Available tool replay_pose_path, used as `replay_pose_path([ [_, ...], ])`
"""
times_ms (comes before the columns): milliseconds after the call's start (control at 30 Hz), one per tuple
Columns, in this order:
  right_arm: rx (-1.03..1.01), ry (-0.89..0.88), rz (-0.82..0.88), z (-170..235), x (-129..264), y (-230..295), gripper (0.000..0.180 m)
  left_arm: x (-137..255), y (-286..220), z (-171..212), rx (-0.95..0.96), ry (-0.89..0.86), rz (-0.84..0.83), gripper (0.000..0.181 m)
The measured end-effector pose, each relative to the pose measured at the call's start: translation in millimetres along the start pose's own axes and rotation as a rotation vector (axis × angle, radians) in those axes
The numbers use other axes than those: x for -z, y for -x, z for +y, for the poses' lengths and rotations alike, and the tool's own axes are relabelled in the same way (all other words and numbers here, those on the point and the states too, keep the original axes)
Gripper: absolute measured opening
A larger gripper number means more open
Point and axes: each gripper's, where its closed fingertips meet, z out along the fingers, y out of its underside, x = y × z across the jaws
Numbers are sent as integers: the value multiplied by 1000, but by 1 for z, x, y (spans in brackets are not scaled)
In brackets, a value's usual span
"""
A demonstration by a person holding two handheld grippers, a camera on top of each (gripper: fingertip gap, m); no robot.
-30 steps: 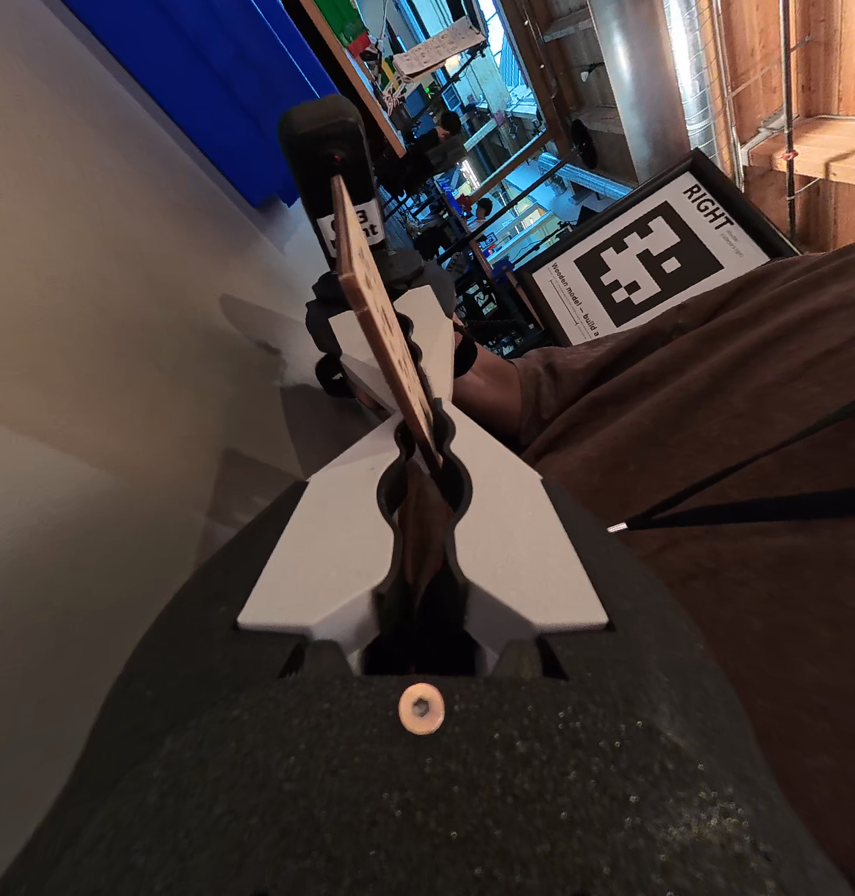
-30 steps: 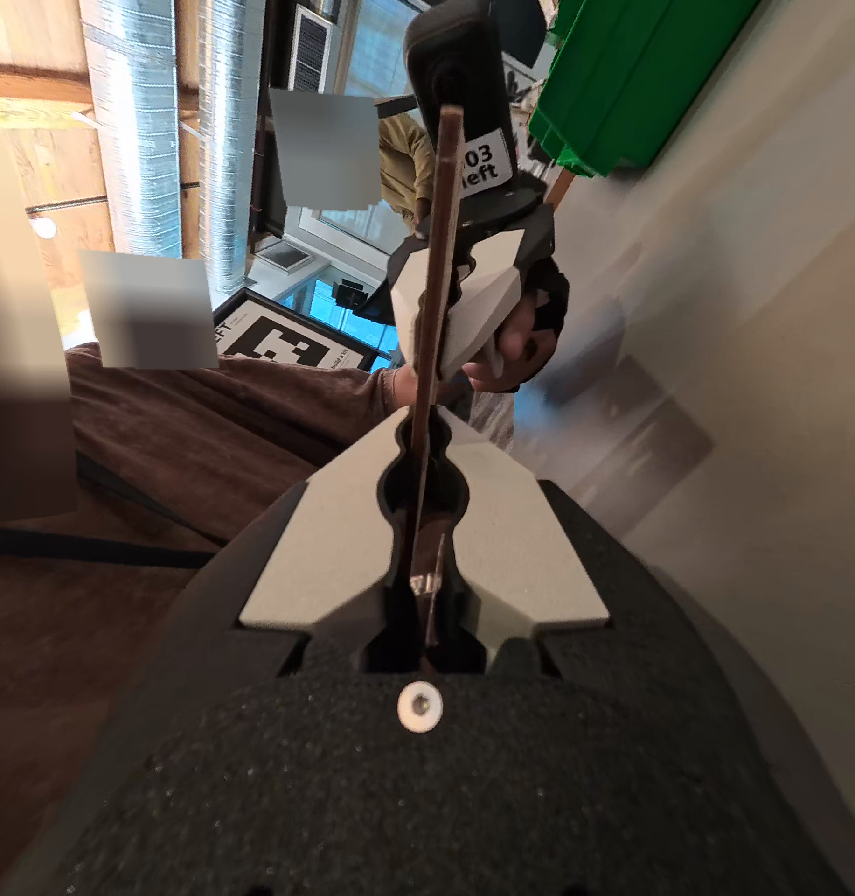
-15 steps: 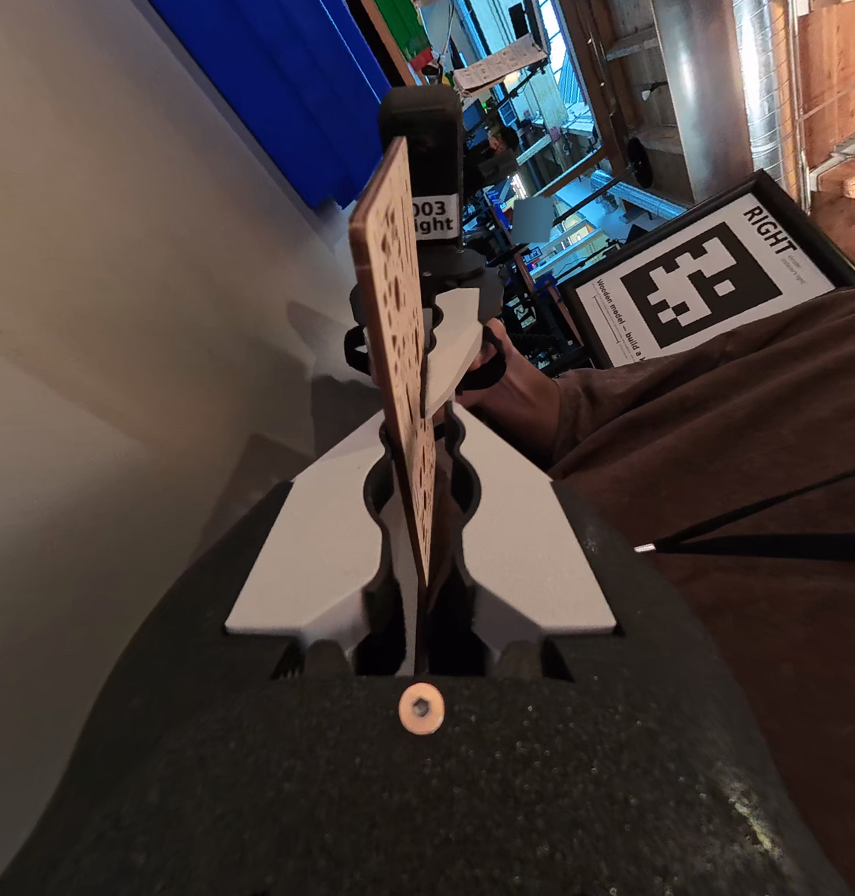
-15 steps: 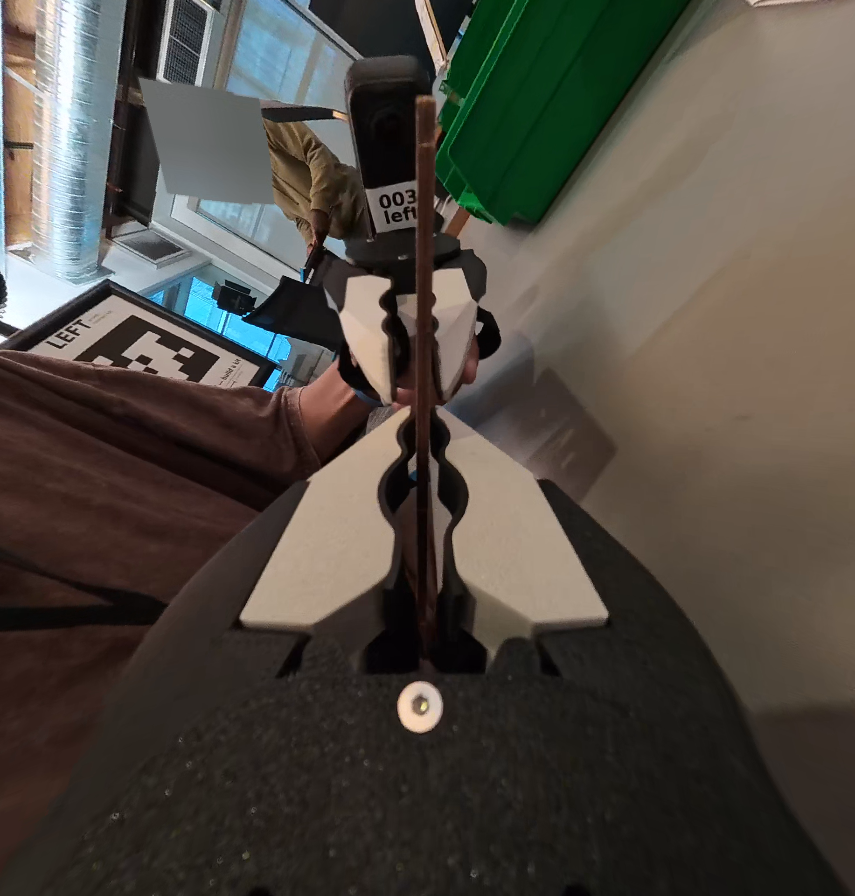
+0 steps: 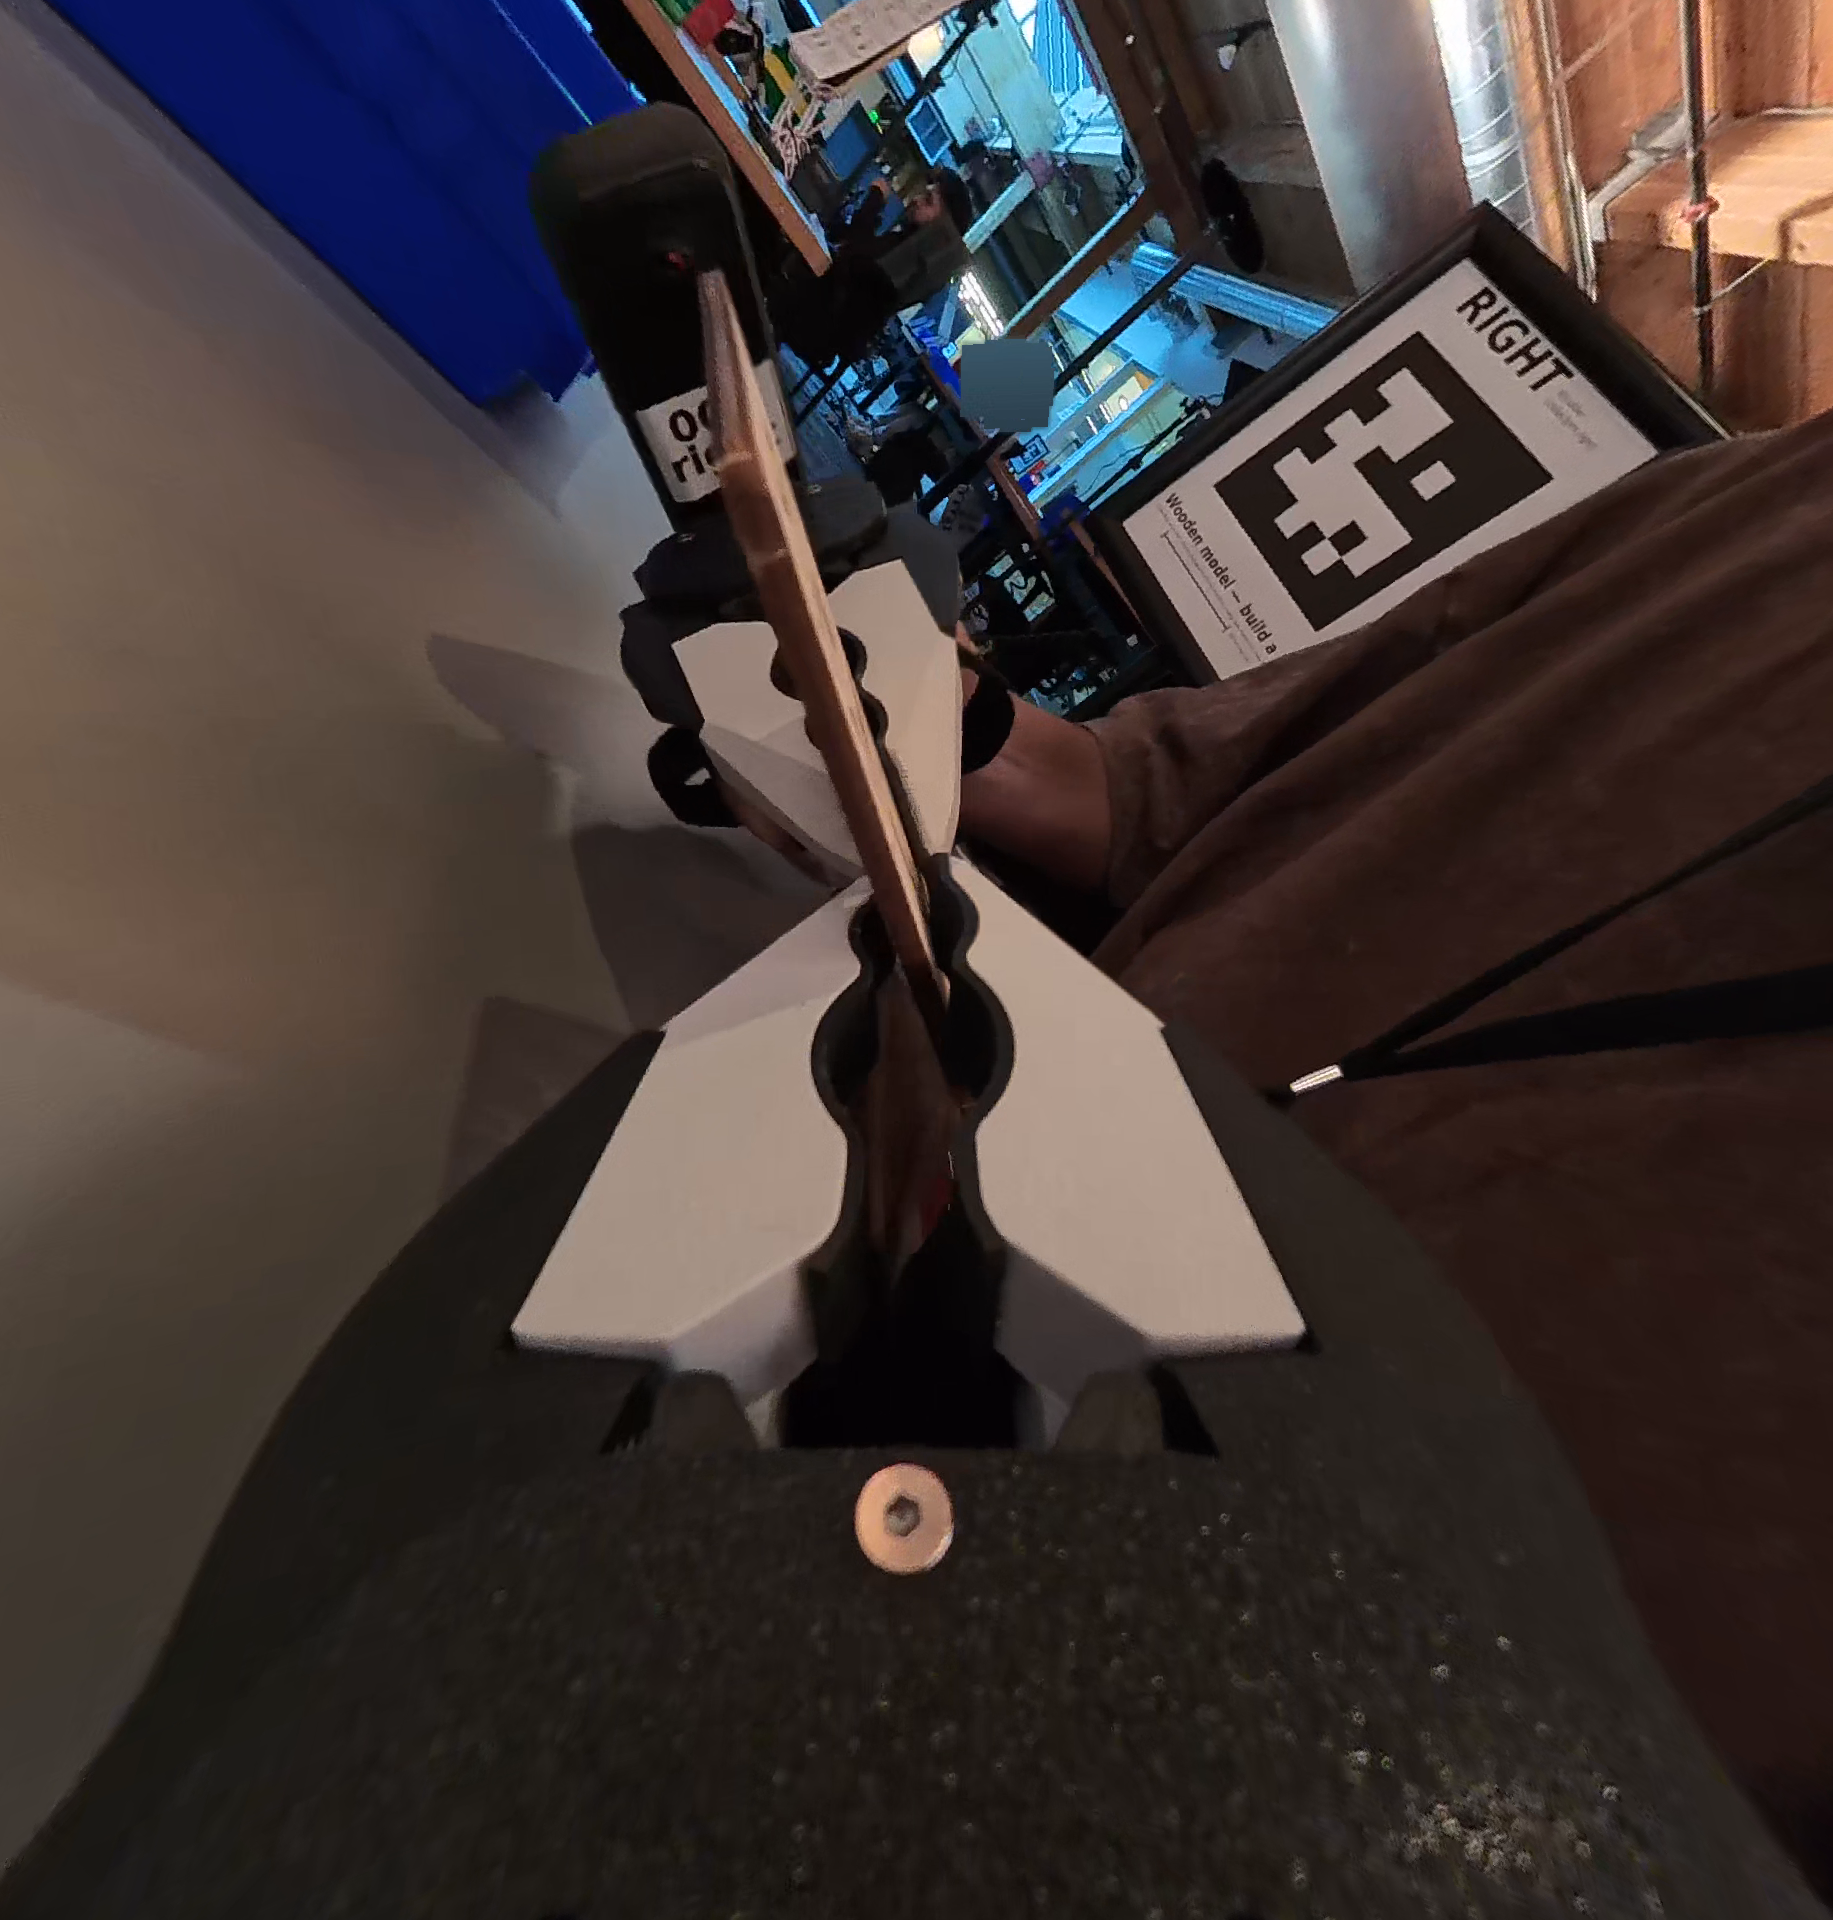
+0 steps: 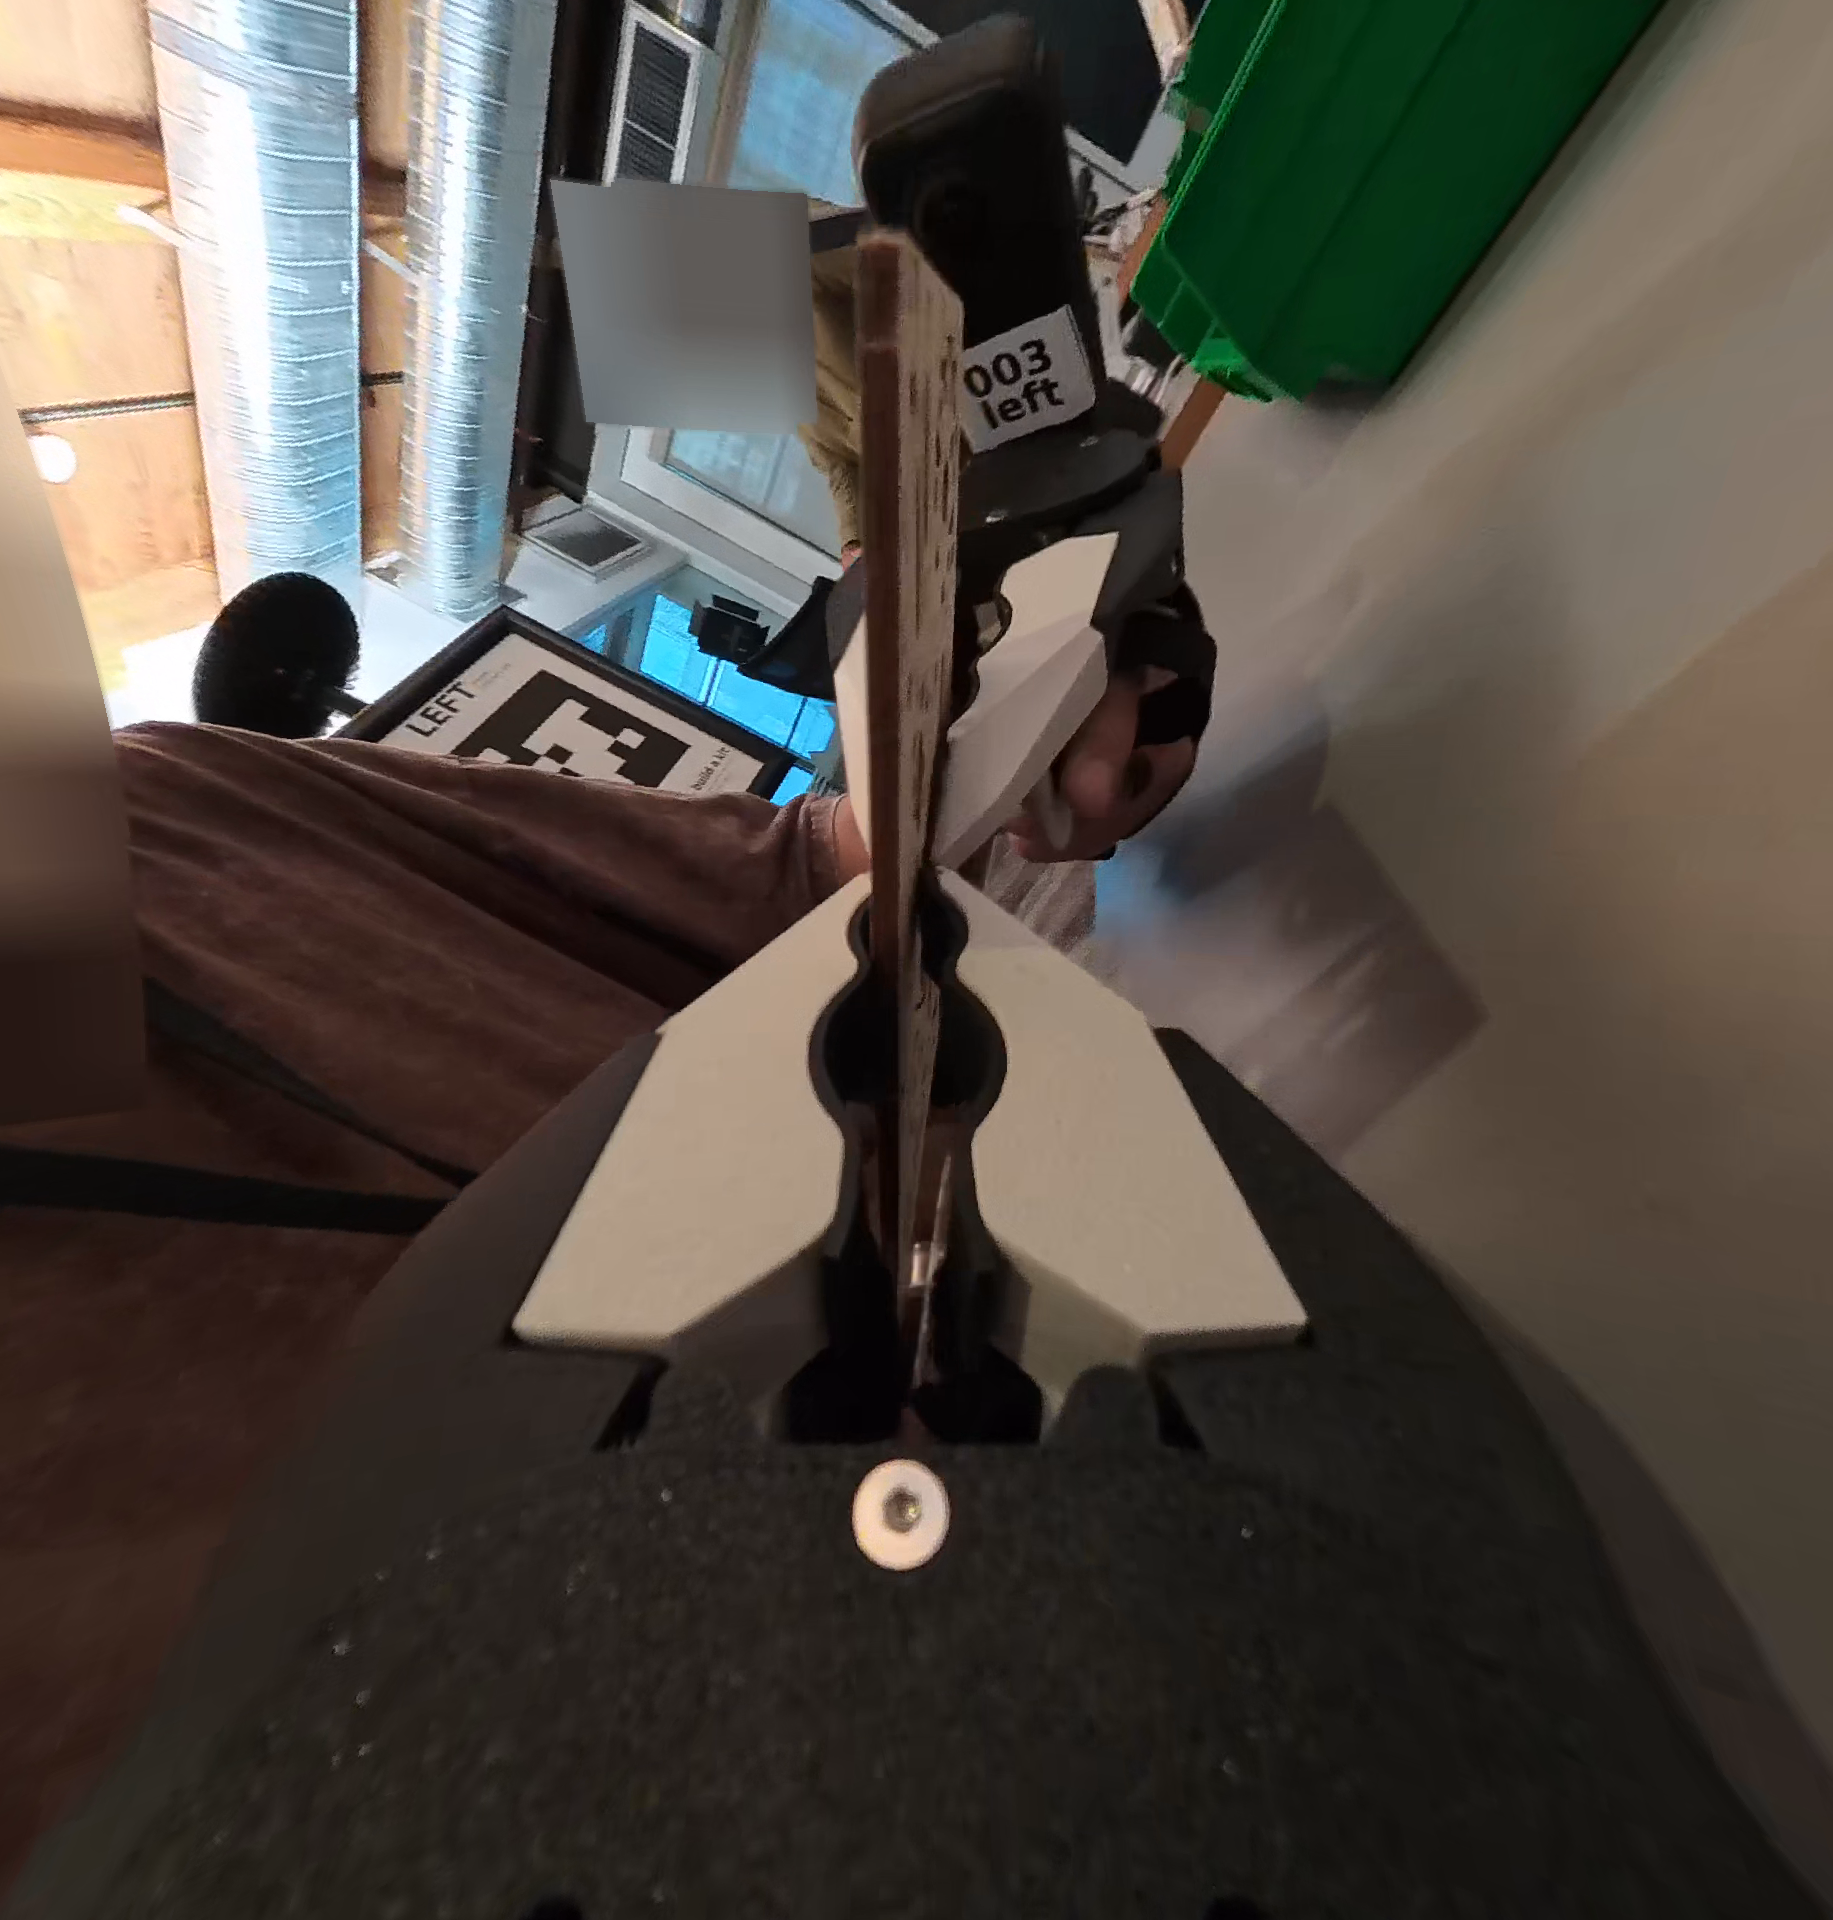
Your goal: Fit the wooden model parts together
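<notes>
A thin wooden sheet of cut-out model parts (image 5: pixel 787 582) hangs in the air between my two grippers, which face each other. My left gripper (image 5: pixel 907 899) is shut on its near end. My right gripper (image 5: pixel 881 831) is shut on the sheet just beyond, tips almost meeting the left's. In the right wrist view my right gripper (image 6: pixel 904 899) clamps the sheet (image 6: pixel 912 520), whose perforated face shows slightly, and the left gripper (image 6: pixel 933 821) grips it from the far side. The sheet's lower part is hidden between the jaws.
A pale grey table (image 5: pixel 216 727) lies beside the grippers. Blue bins (image 5: pixel 320 156) and green bins (image 6: pixel 1359 187) stand at its far edge. Framed marker boards (image 5: pixel 1390 468) (image 6: pixel 569 727) and the person's brown sleeve (image 5: pixel 1514 831) are on the other side. Left and right tips are no more than a few centimetres apart.
The sheet and both grippers have rocked: half a second ago its face showed in the left view and was edge-on in the right view; now the reverse. Both grips held.
</notes>
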Motion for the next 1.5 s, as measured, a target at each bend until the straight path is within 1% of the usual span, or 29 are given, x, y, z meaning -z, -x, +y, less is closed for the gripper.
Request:
replay_pose_path([
  [167,-41,13,-51,3,0,5,4,-2,-7,1,-6,8,30,5],
  [233,15,31,75,3,2,-11,3,-1,5,5,1,27,-41,4],
  [333,146,62,216,-1,3,-21,3,2,17,5,35,28,-102,1],
  [533,253,99,390,1,6,-38,5,6,32,10,27,53,-207,3],
  [900,245,84,485,0,9,-47,8,7,40,11,15,51,-264,2],
  [1200,193,79,469,2,10,-50,7,6,42,12,26,47,-265,2],
  [1267,169,75,426,2,9,-48,7,6,40,12,27,50,-251,1],
  [1400,70,13,258,-6,12,-35,6,4,32,4,67,12,-174,1],
  [1433,66,-1,261,-10,15,-35,13,6,33,1,75,-3,-172,1],
  [1500,125,6,289,-12,21,-34,20,14,38,-4,103,-38,-185,1],
])
